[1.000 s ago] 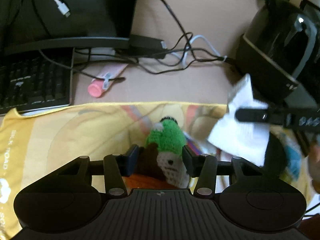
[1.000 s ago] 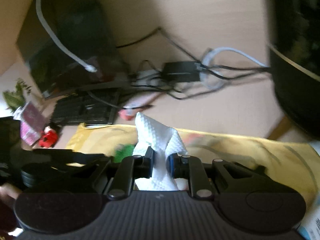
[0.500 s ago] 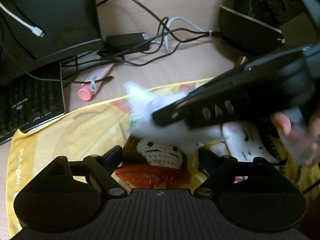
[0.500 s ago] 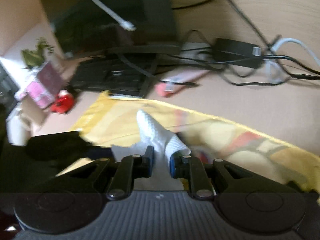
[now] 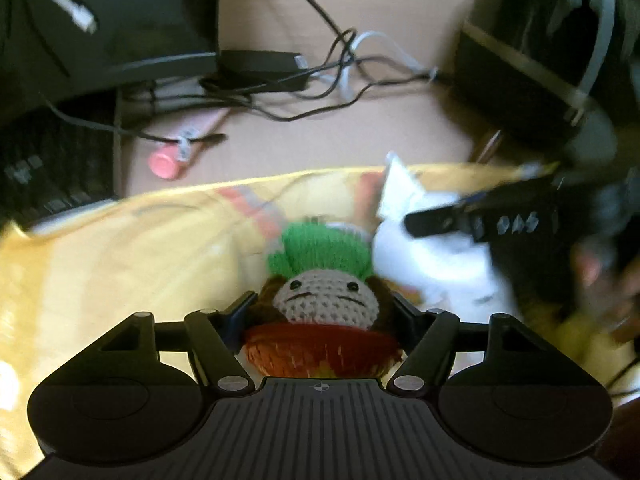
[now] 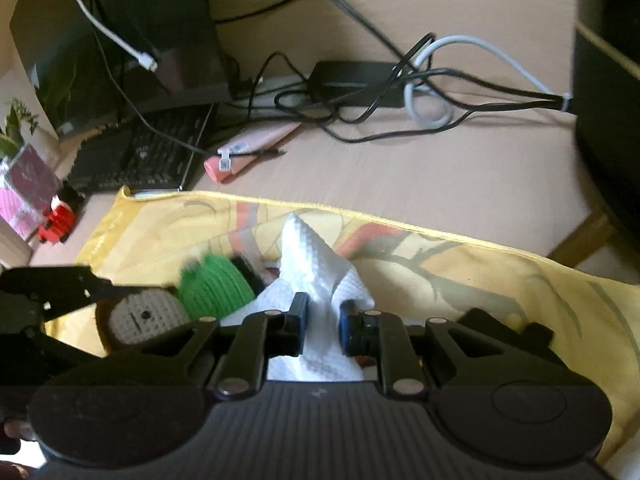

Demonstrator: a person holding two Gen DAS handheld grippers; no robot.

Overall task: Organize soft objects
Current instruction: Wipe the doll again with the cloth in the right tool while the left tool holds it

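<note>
Cloth (image 6: 460,264), yellow and printed, lies spread over a beige desk (image 6: 460,168) and takes up most of both views; its far hem sits near a black keyboard (image 6: 136,156), a pink tube (image 6: 244,152) and a tangle of cables (image 6: 360,96). It looks thin and floppy, so I judge it would drape and bunch if lifted by an edge.

On the cloth lies a crocheted doll (image 5: 324,300) with green yarn hair, a pale stitched face and a red-orange body. The left gripper (image 5: 324,312) brackets its head, jaws set wide to either side; whether they press the yarn I cannot tell. The doll looks light and squashy. Its stuffed body would likely give a firmer hold than the loose hair.

Just beside the doll's hair, to the right, is a white paper towel (image 6: 320,280), crumpled to a peak. The right gripper (image 6: 322,328) is clenched on its middle, jaws nearly together. Paper this thin weighs almost nothing and tears easily, so a pinch on the bunched folds seems safest.
</note>
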